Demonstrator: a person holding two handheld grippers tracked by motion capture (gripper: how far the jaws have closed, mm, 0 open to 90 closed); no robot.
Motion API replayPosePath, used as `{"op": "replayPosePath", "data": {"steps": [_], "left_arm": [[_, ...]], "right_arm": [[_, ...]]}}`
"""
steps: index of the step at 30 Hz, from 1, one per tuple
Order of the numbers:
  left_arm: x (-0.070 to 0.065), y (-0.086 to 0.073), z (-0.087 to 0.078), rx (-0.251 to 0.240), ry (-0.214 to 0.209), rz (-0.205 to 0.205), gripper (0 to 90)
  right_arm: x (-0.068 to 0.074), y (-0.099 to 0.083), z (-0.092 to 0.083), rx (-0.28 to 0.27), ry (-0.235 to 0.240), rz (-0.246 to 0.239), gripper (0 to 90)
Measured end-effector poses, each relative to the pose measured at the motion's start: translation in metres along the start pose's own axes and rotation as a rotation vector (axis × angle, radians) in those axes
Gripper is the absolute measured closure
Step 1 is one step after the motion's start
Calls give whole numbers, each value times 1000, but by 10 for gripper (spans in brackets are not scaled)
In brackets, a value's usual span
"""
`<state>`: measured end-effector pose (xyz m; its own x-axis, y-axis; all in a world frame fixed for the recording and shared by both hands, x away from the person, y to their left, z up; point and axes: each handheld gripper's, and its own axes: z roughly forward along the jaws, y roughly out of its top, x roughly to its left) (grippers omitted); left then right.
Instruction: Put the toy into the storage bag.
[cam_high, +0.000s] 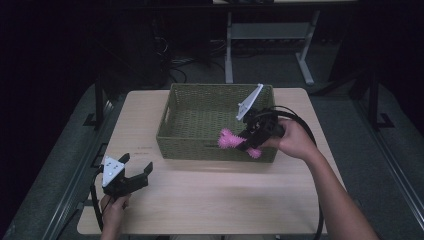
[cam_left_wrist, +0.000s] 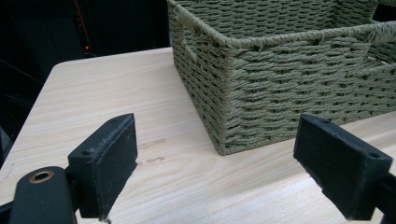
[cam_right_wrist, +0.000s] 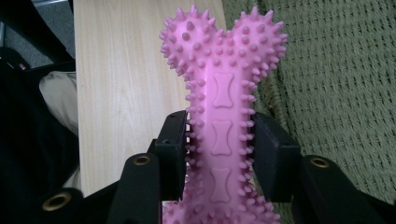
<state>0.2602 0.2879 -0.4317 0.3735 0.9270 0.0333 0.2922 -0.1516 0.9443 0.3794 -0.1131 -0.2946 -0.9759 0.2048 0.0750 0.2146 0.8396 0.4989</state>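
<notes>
Starting over on the left, the left gripper (cam_high: 134, 172) is just parked near the front-left corner of the desk (cam_high: 210, 190), jaws spread wide with nothing between them. In the left gripper view you can see the bare wood and the near corner of the woven basket (cam_left_wrist: 280, 93) past its jaws, so it's pointed toward the basket but well apart from it. My guess is it's sitting out of the way because this bit is a one-handed job. Moving along, the green basket (cam_high: 180, 145) sits in the middle of the desk toward the back, and what shows of its inside looks empty. Then on the right side is where the action is: the right gripper (cam_high: 243, 141) is clamped on a pink spiky bone toy (cam_high: 229, 138), holding it right at the basket's front wall near its right end. The right gripper view makes the hold pretty clear, the jaws pinch the toy (cam_right_wrist: 224, 116) across its narrow shaft from both sides, with one knobby end sticking out ahead past the jaws and the other end back toward the hand. Grabbing the thin middle makes sense to me, since the fat ends stop it sliding through. The toy hangs off the desk, over the basket's front rim, with desk on one side and weave on the other, so I'd say it's about to go in.
</notes>
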Motion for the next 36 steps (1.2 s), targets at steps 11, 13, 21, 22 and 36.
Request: {"op": "replayPosePath", "data": {"steps": [11,13,21,22,36], "left_arm": [[-1,0,2,1,1,3,130],[-1,0,2,1,0,5,130],[2,1,2,-1,0,-7,130],[3,0,1,-2,0,-9,130],[4,0,1,-3,4,-10,130]], "right_arm": [[-13,2,-6,10,1,20,575],[-15,3,-8,12,2,21,575],[-24,10,-12,13,5,33,575],[-26,10,-12,15,9,35,575],[-49,21,-18,19,-4,67,574]]}}
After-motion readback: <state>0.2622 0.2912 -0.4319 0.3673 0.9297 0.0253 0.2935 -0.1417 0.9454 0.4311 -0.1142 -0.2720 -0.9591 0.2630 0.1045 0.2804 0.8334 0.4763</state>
